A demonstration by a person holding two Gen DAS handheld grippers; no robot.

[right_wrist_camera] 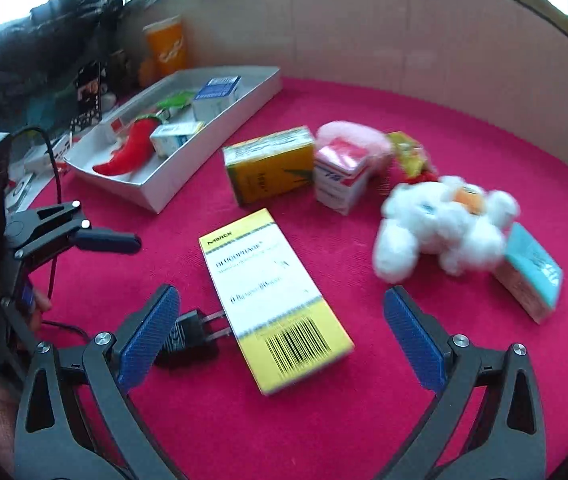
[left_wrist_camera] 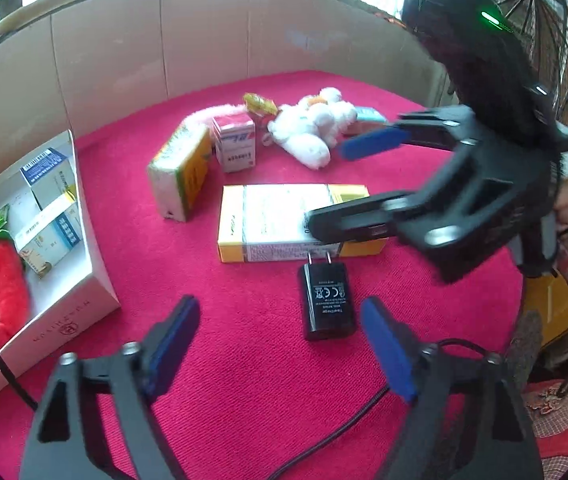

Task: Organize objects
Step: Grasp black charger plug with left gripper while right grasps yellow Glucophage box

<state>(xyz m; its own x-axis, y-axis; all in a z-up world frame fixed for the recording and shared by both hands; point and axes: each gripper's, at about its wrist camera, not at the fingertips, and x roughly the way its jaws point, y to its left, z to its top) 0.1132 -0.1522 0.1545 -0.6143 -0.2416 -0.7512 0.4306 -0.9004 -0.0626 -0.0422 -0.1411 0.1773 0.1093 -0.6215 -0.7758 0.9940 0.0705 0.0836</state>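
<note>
While both grippers hang wide apart and empty over the red cloth, the flat yellow-and-white box lies straight ahead of the right gripper, between its spread fingers. Its long axis runs away from that tool, barcode end nearest, brand end pointing up toward the white tray, so the fingers already face its long sides. The left gripper sits farther from the box and is nearer the black charger, whose prongs point at, and seem to touch, the box's side. I judge the right gripper better placed for the box.
</note>
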